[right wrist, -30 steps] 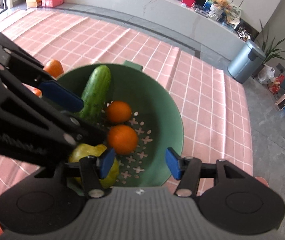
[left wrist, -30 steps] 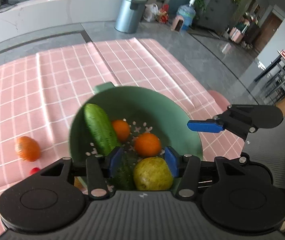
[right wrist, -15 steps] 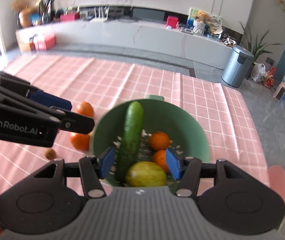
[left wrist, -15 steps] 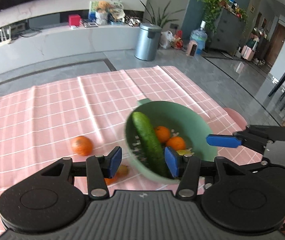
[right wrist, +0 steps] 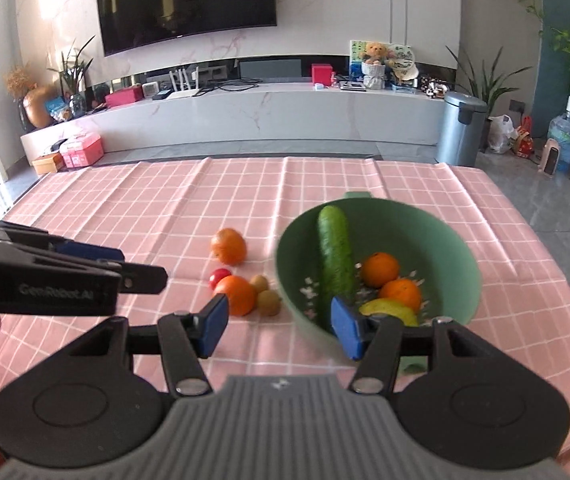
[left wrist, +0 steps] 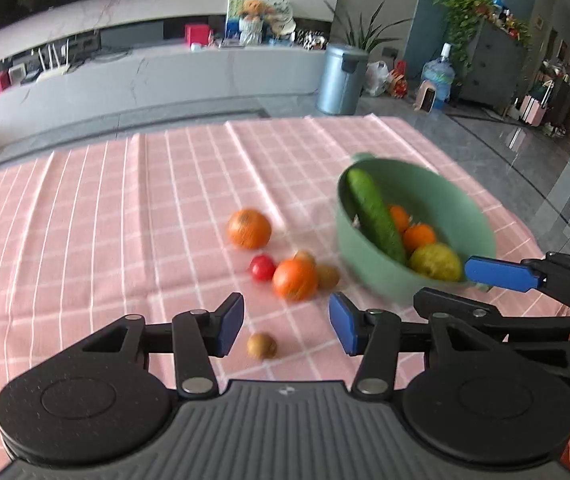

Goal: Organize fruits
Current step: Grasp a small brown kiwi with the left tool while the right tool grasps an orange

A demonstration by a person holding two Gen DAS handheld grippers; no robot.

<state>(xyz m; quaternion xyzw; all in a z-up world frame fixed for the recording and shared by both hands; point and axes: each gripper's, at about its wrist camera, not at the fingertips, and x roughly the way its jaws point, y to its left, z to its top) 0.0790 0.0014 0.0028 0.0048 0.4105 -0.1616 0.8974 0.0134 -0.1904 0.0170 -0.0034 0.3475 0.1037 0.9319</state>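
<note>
Pink-checked counter (right wrist: 133,216), left to right: left gripper (left wrist: 285,326) and right gripper (right wrist: 279,326) both released, empty; loose on cloth, two oranges (right wrist: 228,245), red fruit (right wrist: 219,276), three small brown fruits (right wrist: 268,302), still unsorted; green colander (right wrist: 461,248) holding cucumber (right wrist: 335,256), two oranges, yellow-green fruit (right wrist: 389,309)

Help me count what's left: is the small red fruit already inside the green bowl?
No, the small red fruit lies on the pink cloth, left of the green bowl.
</note>
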